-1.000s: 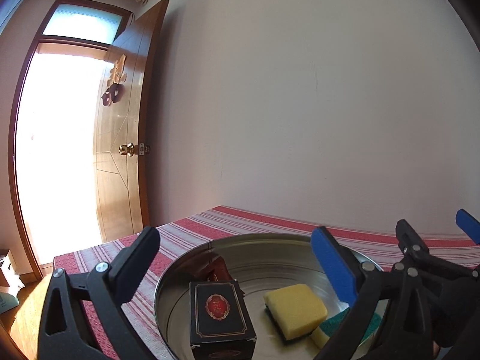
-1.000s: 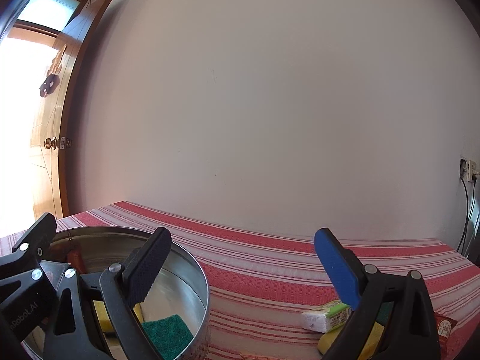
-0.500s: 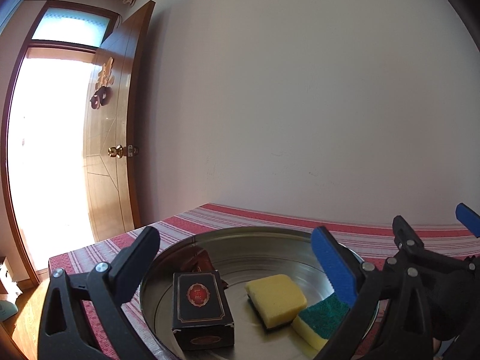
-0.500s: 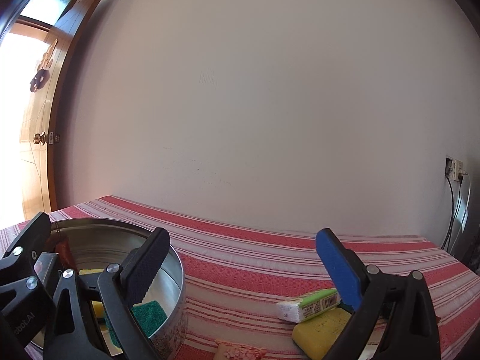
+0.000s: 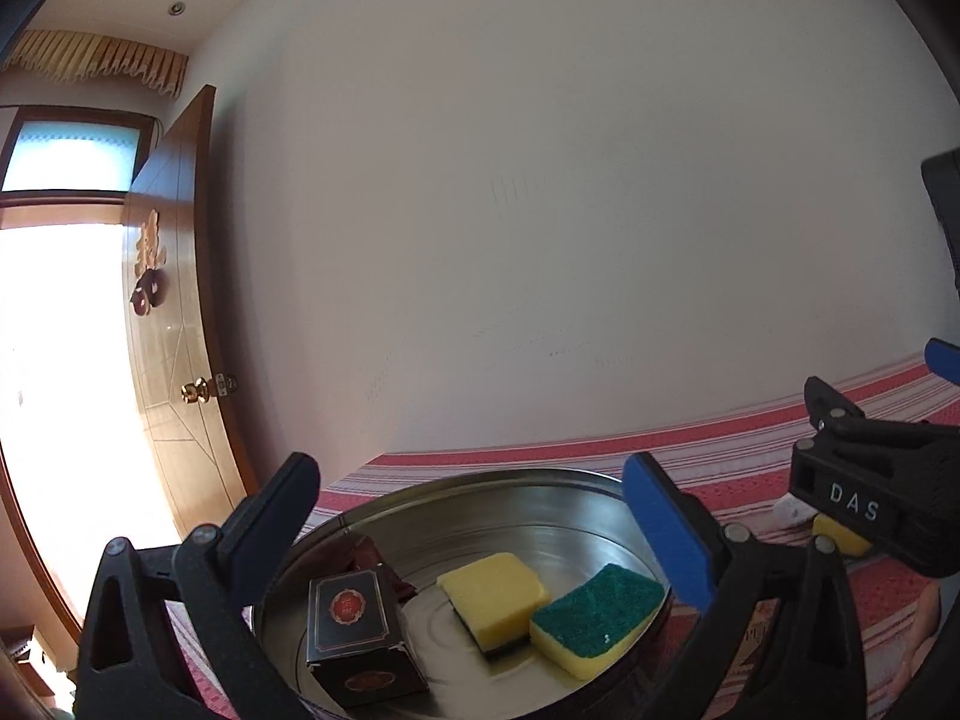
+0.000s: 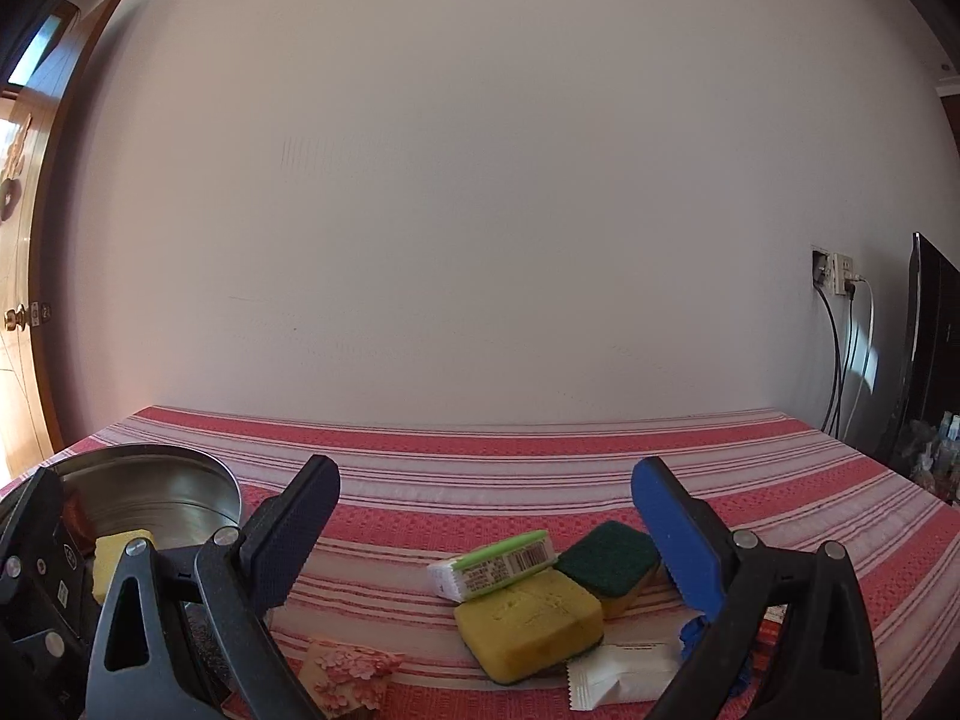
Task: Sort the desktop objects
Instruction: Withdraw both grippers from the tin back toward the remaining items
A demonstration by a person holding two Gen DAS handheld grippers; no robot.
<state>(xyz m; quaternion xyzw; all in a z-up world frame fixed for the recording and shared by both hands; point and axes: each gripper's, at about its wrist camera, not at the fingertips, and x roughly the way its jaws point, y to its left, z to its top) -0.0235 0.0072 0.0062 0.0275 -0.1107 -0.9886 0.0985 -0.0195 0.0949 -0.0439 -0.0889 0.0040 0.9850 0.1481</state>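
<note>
A round metal basin (image 5: 540, 483) holds a dark box with a red emblem (image 5: 354, 630), a yellow sponge (image 5: 495, 597) and a green-topped sponge (image 5: 597, 618). My left gripper (image 5: 474, 516) hovers open above the basin, holding nothing. My right gripper (image 6: 486, 522) is open and empty over the striped cloth. Below it lie a yellow sponge (image 6: 528, 621), a green-topped sponge (image 6: 606, 558), a green and white packet (image 6: 492, 564), a white sachet (image 6: 624, 672) and a pink flowered box (image 6: 345, 675). The basin (image 6: 150, 486) shows at the left of the right wrist view.
A red and white striped cloth (image 6: 480, 468) covers the table against a plain wall. An open wooden door (image 5: 174, 330) stands at the left. Wall sockets with cables (image 6: 837, 276) and a dark screen (image 6: 930, 348) are at the right. My right gripper's body (image 5: 864, 498) juts into the left wrist view.
My right gripper has moved right, away from the basin, to the loose items on the cloth. The left gripper's view has swung right and lifted a little above the basin. Both stay open.
</note>
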